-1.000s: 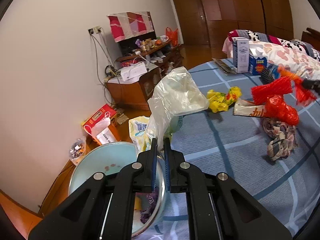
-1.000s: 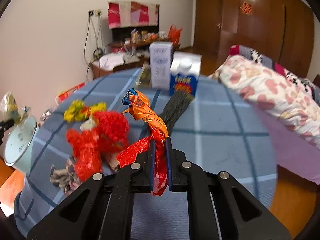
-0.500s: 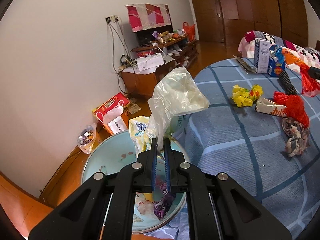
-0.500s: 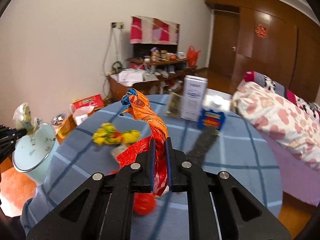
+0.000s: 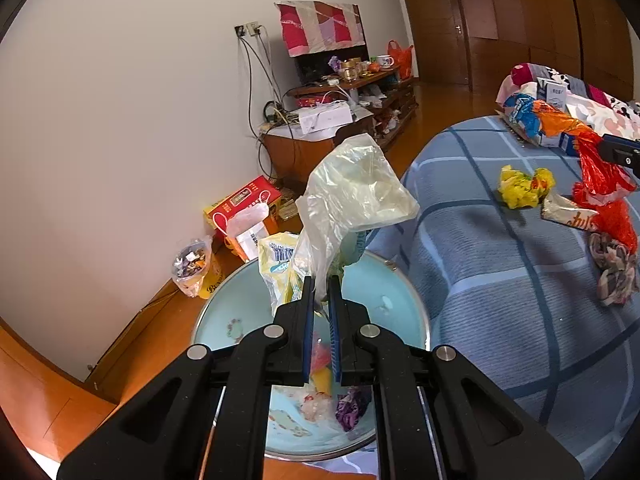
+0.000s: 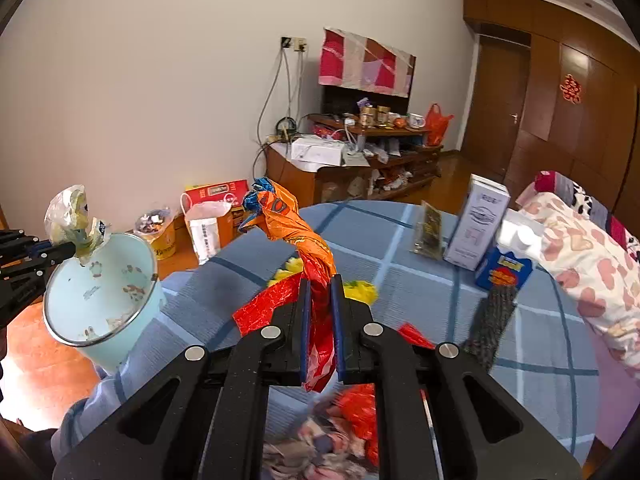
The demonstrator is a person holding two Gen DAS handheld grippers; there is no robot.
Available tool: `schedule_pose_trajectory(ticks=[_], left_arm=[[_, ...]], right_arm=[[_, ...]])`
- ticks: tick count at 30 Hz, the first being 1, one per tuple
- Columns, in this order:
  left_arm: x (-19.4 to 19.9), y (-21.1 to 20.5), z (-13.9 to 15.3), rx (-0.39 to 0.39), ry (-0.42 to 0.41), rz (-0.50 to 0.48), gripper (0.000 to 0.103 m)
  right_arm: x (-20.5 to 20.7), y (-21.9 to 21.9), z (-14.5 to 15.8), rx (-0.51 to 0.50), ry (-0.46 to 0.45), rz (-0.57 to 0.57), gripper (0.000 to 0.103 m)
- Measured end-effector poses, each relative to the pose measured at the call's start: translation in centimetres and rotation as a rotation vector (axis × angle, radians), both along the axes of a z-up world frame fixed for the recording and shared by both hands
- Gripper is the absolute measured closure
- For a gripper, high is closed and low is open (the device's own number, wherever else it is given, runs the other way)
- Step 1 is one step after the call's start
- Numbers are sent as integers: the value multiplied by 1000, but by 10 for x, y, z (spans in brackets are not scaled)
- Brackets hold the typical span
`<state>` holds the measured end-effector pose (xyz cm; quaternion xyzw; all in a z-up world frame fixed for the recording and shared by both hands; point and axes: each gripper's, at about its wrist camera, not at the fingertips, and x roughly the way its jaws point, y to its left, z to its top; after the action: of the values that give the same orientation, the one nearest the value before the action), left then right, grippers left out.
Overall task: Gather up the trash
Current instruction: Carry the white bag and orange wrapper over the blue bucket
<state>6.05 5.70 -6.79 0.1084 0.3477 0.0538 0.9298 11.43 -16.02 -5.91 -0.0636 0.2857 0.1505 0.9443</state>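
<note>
My left gripper [image 5: 319, 286] is shut on a pale translucent plastic bag [image 5: 352, 196] and holds it over the light blue trash bin [image 5: 236, 312], which has wrappers inside. It also shows in the right wrist view [image 6: 76, 249], at the bin's [image 6: 100, 296] far rim. My right gripper [image 6: 320, 286] is shut on an orange and red plastic wrapper [image 6: 296, 226], held above the blue checked table [image 6: 420, 280]. That wrapper shows in the left wrist view [image 5: 588, 148] at the far right. Yellow crumpled trash [image 5: 524, 186], a red bag [image 5: 616, 220] and a grey rag [image 5: 614, 264] lie on the table.
A white carton [image 6: 476, 228], a blue carton [image 6: 506, 270] and a dark knit strip [image 6: 490, 328] stand on the table's far side. A bed [image 6: 580, 248] lies to the right. A red box [image 5: 240, 204], bags and a wooden cabinet [image 5: 316, 136] line the wall.
My left gripper has moved with the plastic bag from the table edge to over the bin. My right gripper has lifted the orange wrapper and swung left toward the bin.
</note>
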Motion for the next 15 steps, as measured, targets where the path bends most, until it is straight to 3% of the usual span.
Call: schedule_pose_trajectory(ticks=[15], left_arm=[[-5, 29, -6, 18, 14, 64, 96]], right_arm=[[6, 42, -7, -13, 7, 84, 92]])
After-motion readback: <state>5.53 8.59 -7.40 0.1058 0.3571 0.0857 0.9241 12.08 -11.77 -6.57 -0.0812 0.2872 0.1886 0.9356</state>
